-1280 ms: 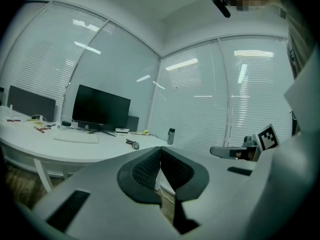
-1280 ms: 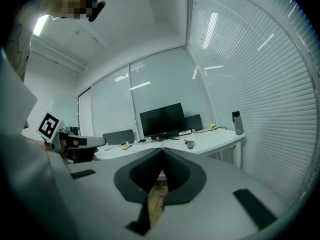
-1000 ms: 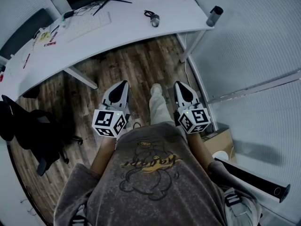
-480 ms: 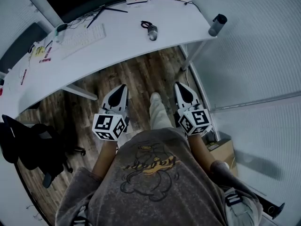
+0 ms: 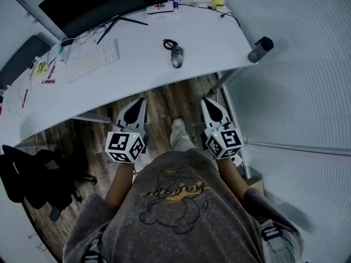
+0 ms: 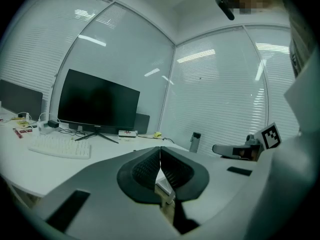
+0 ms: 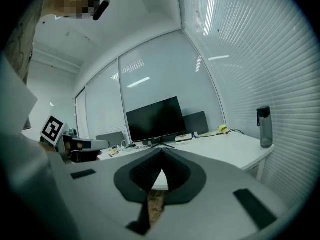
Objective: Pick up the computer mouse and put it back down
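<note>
A grey computer mouse (image 5: 176, 56) with a coiled black cable lies on the white desk (image 5: 137, 64), right of centre. My left gripper (image 5: 143, 99) and my right gripper (image 5: 204, 99) hang side by side over the wooden floor, just short of the desk's front edge, both pointing at it. Each is shut with nothing between its jaws. In the left gripper view my left gripper (image 6: 160, 149) shows its tips meeting. In the right gripper view my right gripper (image 7: 162, 150) does the same. The mouse is hidden in both gripper views.
A white keyboard (image 5: 93, 59) lies left of the mouse before a black monitor (image 5: 104, 1). A dark bottle (image 5: 260, 49) stands at the desk's right end. A black chair (image 5: 33, 174) stands at the left. Blinds cover glass walls on the right.
The desk and mouse have come nearer in the head view; both grippers have moved forward together towards the desk's edge, still shut.
</note>
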Demonstrator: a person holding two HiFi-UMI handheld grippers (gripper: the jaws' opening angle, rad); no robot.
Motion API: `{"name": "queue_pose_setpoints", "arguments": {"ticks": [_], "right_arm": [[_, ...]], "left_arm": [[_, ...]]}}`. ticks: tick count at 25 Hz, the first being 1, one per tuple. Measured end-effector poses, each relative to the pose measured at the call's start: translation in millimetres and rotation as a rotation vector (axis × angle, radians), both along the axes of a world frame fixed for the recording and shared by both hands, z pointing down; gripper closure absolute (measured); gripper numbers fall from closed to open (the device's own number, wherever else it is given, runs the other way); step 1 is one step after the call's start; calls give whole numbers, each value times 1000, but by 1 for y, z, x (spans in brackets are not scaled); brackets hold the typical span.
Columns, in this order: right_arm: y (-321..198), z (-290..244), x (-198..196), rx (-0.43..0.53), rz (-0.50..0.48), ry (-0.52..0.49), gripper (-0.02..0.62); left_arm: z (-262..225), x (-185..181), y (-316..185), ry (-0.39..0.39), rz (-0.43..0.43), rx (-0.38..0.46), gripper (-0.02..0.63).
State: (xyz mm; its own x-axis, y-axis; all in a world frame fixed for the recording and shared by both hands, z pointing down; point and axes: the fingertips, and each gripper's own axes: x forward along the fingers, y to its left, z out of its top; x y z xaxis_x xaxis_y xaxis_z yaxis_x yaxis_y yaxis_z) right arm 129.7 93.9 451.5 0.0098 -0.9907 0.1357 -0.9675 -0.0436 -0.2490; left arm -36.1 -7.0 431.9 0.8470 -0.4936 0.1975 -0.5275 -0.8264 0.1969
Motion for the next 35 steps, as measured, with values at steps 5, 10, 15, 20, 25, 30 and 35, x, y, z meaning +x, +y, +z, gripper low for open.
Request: {"name": "queue_pose_setpoints", "arguments": {"ticks": [5, 10, 15, 20, 25, 30, 35], "right_arm": [[-45, -5, 44, -2, -35, 9, 589], [-88, -6, 79, -6, -83, 9, 591], [-118, -9, 96, -4, -129, 15, 591], [-139, -12, 106, 3, -138, 15, 591], [-149, -17, 111, -1, -140, 22, 591], [-157, -20, 116, 6, -107, 28, 589], [-163, -17, 113, 4, -68, 26, 591]], "left_arm": [[-9, 41, -44, 5, -34, 16, 588], [-14, 72, -81, 10, -86, 25, 588], [-18, 84, -100, 8, -127, 27, 588], [-18, 86, -114, -5, -153, 26, 588], [-25, 91, -126, 0, -153, 33, 588], [-31, 98, -141, 11, -126, 45, 588], [-30, 92, -153, 9, -106, 45, 588]]}}
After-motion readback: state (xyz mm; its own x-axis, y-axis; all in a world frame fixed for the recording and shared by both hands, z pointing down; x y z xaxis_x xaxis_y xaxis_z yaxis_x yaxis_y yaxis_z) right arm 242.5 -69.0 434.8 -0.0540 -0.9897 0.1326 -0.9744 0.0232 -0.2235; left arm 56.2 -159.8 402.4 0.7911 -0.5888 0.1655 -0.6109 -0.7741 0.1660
